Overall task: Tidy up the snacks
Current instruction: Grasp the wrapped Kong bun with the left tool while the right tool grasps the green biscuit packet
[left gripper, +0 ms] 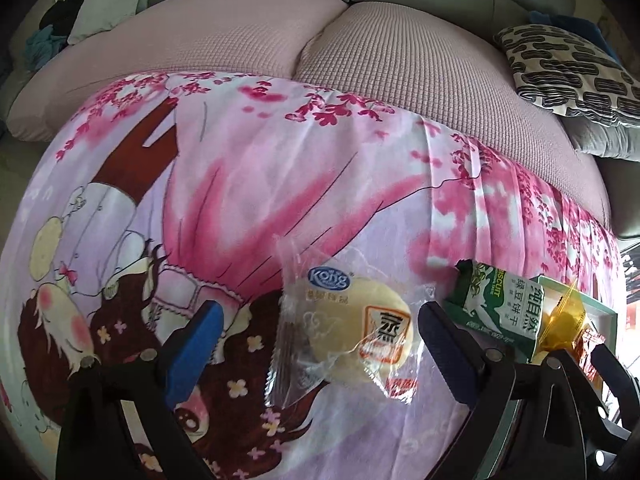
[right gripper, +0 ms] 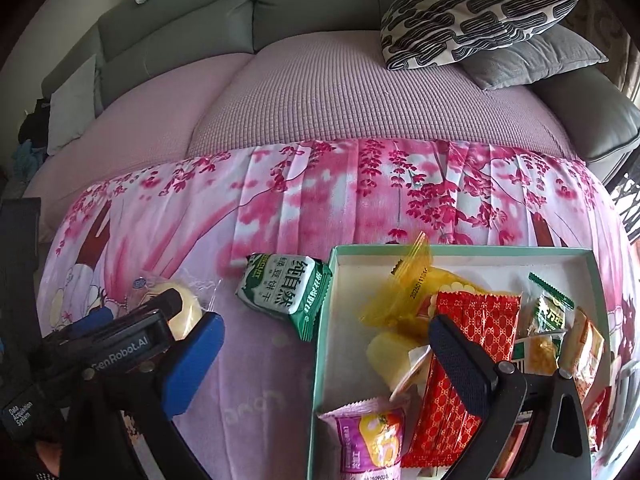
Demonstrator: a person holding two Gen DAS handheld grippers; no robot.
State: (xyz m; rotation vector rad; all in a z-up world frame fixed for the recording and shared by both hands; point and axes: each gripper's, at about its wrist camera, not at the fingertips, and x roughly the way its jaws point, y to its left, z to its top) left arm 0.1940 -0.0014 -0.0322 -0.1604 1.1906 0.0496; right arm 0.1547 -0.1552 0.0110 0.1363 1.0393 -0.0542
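Two handheld grippers over a cloth-covered sofa, sorting wrapped snacks into a box.

The left gripper (left gripper: 320,328) is spread wide, its blue pad and black pad standing either side of a clear-wrapped bun (left gripper: 352,332) that lies flat on the pink cloth (left gripper: 240,184); neither pad presses on it. Just beyond its black finger, to the right, lies a green biscuit pack (left gripper: 504,308), touching the outer wall of the box (right gripper: 326,300). The right gripper (right gripper: 324,344) is also released and holds nothing; its blue finger hangs over the cloth outside the box, its black finger over the box, above a red packet (right gripper: 464,364). Ahead of that finger sits a yellow wrapper (right gripper: 400,292); nearer, a purple packet (right gripper: 368,436).
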